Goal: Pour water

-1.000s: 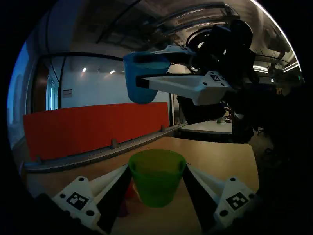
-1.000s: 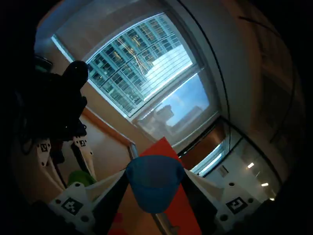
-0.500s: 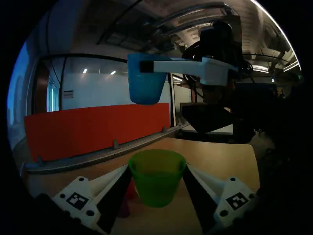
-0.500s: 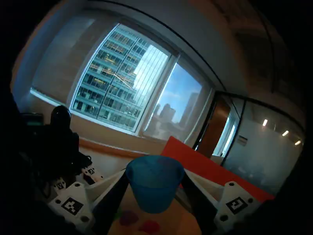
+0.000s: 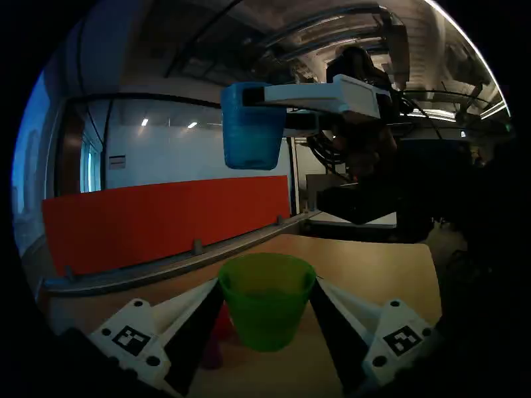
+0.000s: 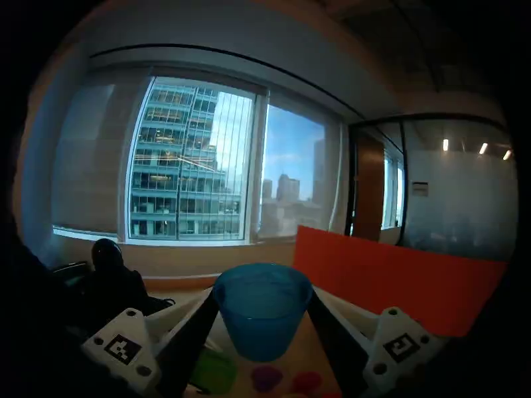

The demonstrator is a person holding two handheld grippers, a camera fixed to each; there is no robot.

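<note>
The green cup point(image 5: 267, 315) is pinched between both fingers of the left tongs point(image 5: 265, 288) and is held upright, close to the tabletop point(image 5: 381, 265). The blue cup point(image 6: 263, 325) is pinched between both fingers of the right tongs point(image 6: 263, 295). In the left gripper view, it is seen upright, high above the green cup. A red wall point(image 5: 166, 212) is seen behind the cups. A big window point(image 6: 199, 179) is seen in the right gripper view.
</note>
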